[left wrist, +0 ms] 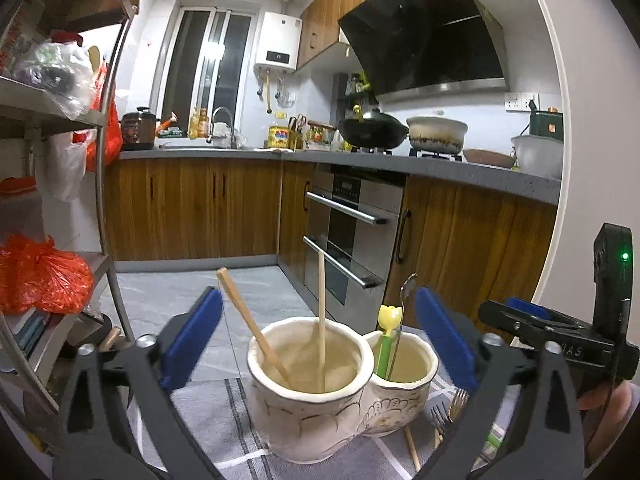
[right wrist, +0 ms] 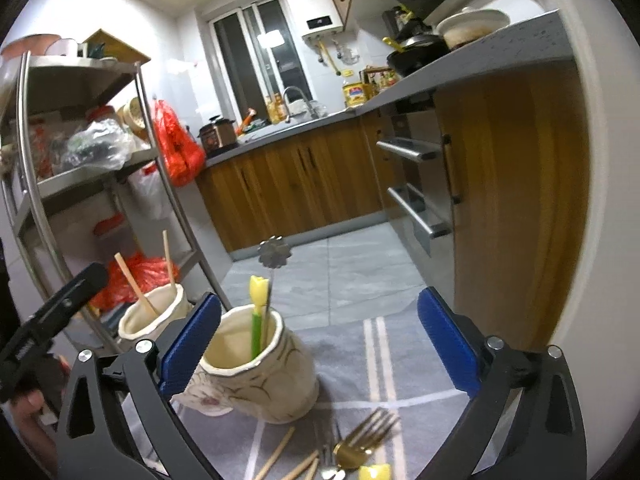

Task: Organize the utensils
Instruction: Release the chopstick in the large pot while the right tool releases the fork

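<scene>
We're low over a grey cloth-covered surface with pale stripes (right wrist: 376, 364) in a small kitchen: wood-fronted cabinets (left wrist: 192, 208), a grey countertop (left wrist: 460, 168) carrying a black wok (left wrist: 372, 132) and a white pot (left wrist: 436, 132), a steel oven front (left wrist: 352, 236) below, and a metal shelving rack (right wrist: 80, 168) stuffed with red and clear plastic bags on the left.

Centre stage is the cream ceramic two-cup utensil holder (left wrist: 320, 400). Its larger cup has two wooden chopsticks (left wrist: 320, 320) leaning inside; the smaller cup holds a green-handled utensil with a yellow tulip top (left wrist: 388, 336) and a thin metal utensil with a flower-shaped end (right wrist: 274, 254).

The left gripper (left wrist: 320, 340) has its blue-padded fingers spread wide, straddling the holder without touching it, nothing between the pads but the holder's rim behind. The right gripper (right wrist: 320, 344) is just as wide and empty, its left pad close beside the smaller cup.

On the cloth in front of the holder lie gold forks (right wrist: 368, 436), more loose wooden chopsticks (right wrist: 280, 456) and a second yellow-topped piece (right wrist: 376, 472), all cut off by the lower edge. To the right of the holder the cloth lies open up to the cabinet side; beyond it is grey tiled floor (right wrist: 340, 276).

The holder's base is partly hidden behind the gripper frames, and whether the fork tines touch the holder is hard to tell.
</scene>
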A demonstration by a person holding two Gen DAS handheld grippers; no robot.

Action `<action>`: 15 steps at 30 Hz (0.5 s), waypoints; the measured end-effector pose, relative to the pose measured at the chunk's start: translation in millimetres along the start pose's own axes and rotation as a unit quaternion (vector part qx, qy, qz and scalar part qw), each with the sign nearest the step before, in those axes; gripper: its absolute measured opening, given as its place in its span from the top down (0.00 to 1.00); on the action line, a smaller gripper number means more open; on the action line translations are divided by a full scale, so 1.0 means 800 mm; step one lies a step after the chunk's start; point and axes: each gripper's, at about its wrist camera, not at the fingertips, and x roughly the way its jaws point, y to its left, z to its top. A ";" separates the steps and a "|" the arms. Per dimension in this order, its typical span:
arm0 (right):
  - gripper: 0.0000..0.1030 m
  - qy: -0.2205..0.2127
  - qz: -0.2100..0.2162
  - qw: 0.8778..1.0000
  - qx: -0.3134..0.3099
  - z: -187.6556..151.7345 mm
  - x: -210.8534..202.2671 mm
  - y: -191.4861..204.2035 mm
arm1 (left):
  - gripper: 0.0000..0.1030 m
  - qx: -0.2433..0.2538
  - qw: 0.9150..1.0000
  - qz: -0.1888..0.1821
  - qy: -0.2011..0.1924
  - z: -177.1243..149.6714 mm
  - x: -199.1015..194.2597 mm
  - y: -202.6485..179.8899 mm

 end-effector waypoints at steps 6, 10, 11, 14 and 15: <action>0.05 -0.014 -0.031 0.999 -0.022 0.002 -0.028 0.000 | 0.06 0.016 1.000 0.006 -0.009 0.006 -0.033 -0.005; 0.05 -0.015 -0.042 0.998 -0.037 0.001 -0.045 -0.002 | 0.06 0.027 1.000 0.008 -0.008 0.007 -0.050 -0.006; 0.05 -0.014 -0.043 0.998 -0.039 0.001 -0.047 -0.003 | 0.05 0.027 1.000 0.008 -0.004 0.007 -0.054 -0.005; 0.05 -0.008 -0.047 0.998 -0.042 0.000 -0.054 -0.006 | 0.05 0.027 1.000 0.006 0.003 0.003 -0.064 -0.001; 0.05 -0.007 -0.049 0.998 -0.042 0.000 -0.056 -0.007 | 0.05 0.028 1.000 0.007 0.007 0.002 -0.066 0.000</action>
